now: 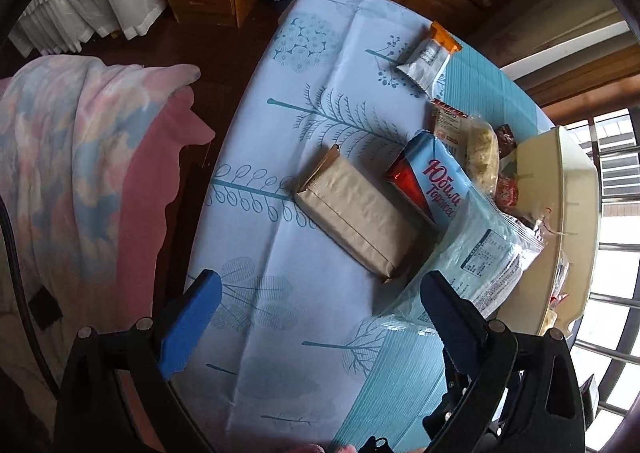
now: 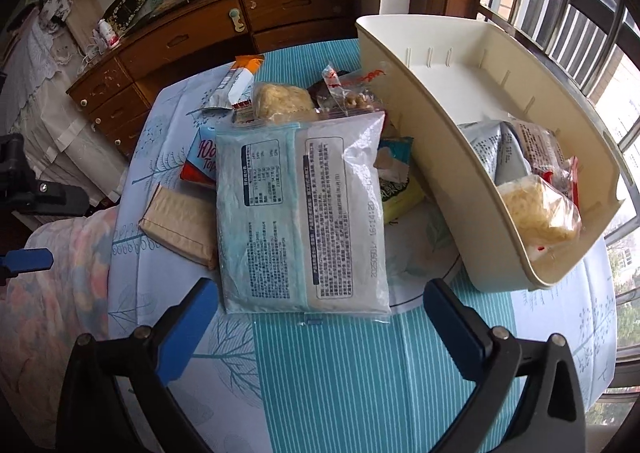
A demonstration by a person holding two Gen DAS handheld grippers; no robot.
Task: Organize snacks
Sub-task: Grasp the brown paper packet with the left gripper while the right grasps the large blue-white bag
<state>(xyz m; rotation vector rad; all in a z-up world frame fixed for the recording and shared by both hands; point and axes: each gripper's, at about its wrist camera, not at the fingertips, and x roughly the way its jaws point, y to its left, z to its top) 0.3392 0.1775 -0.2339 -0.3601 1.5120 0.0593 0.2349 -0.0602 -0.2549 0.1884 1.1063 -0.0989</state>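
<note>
A round table wore a pale blue cloth with tree drawings. On its right side sat a big cream bin, tilted a bit. Inside the bin, at its near end, lay a clear noodle pack, a grey bag and a red-edged pack.

Left of the bin, a big clear bag with blue print lay flat in the middle of the table. It rested partly on a blue and red box and touched a tan pack on its left. A green and yellow pack peeked out between the big bag and the bin.

Farther back lay another noodle pack, a small clear bag of nuts and a white bar with an orange end, the farthest one.

The left gripper was spread wide over the cloth, near the tan pack. Nothing was between its blue pads.

The right gripper was spread wide too. It hung just above the near edge of the big clear bag, and its pads were not touching the bag. It held nothing.
</note>
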